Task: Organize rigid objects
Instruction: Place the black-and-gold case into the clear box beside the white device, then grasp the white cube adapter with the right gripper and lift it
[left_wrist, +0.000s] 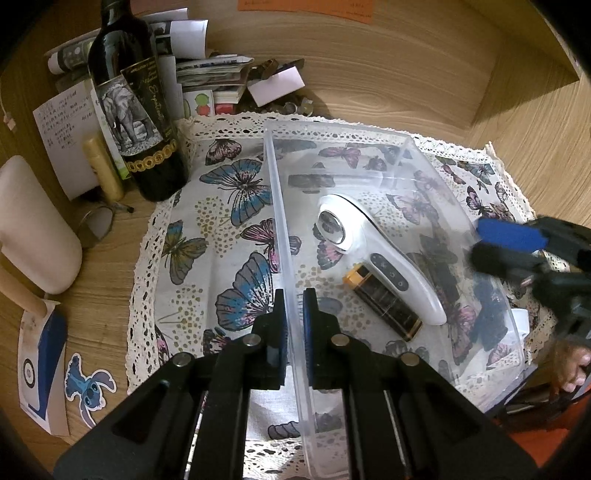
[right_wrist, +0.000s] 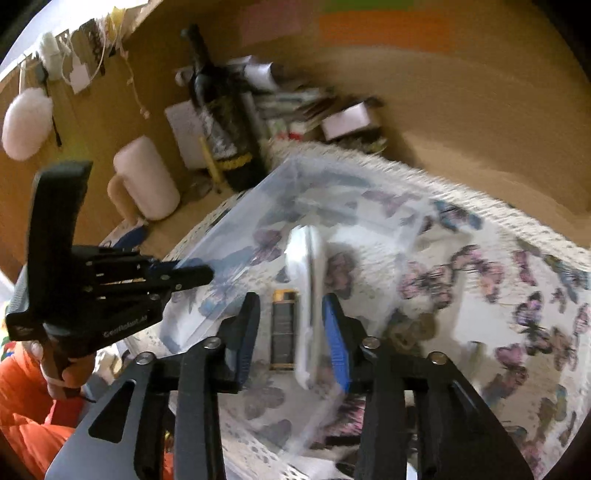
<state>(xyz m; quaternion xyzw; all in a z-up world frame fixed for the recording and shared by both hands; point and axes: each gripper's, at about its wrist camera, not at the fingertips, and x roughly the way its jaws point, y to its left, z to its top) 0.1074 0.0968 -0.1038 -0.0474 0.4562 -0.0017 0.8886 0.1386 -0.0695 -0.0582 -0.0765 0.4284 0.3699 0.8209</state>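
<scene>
the left gripper (left_wrist: 294, 306) was clamped on the near wall of a clear rectangular plastic bin (left_wrist: 280, 206), its two black fingers with blue pads pressed tight on either side of the thin rim. the bin sat on a white lace-edged cloth printed with blue and pink butterflies (left_wrist: 207, 236), spread over a wooden tabletop (left_wrist: 424, 70). inside the bin lay a white curved handheld device with a round silver head and a dark button panel (left_wrist: 373, 251), and just beside it, touching its handle, a black cylindrical battery with a gold-orange end (left_wrist: 384, 301). the right gripper (right_wrist: 291, 325) hung over the bin's right side with its fingers parted a moderate way and nothing pinched between them; in its own blurred view the white device (right_wrist: 306, 280) and the battery (right_wrist: 283, 332) showed in the gap below the pads, untouched. from the left view that gripper (left_wrist: 498, 247) appeared at the bin's far edge, smeared by motion. off the cloth, to the left, stood a dark glass wine bottle with an elephant label (left_wrist: 136, 110), a pale cream cylindrical mallet head on a wooden handle (left_wrist: 37, 229), and a heap of papers (left_wrist: 207, 70) behind the bottle.
</scene>
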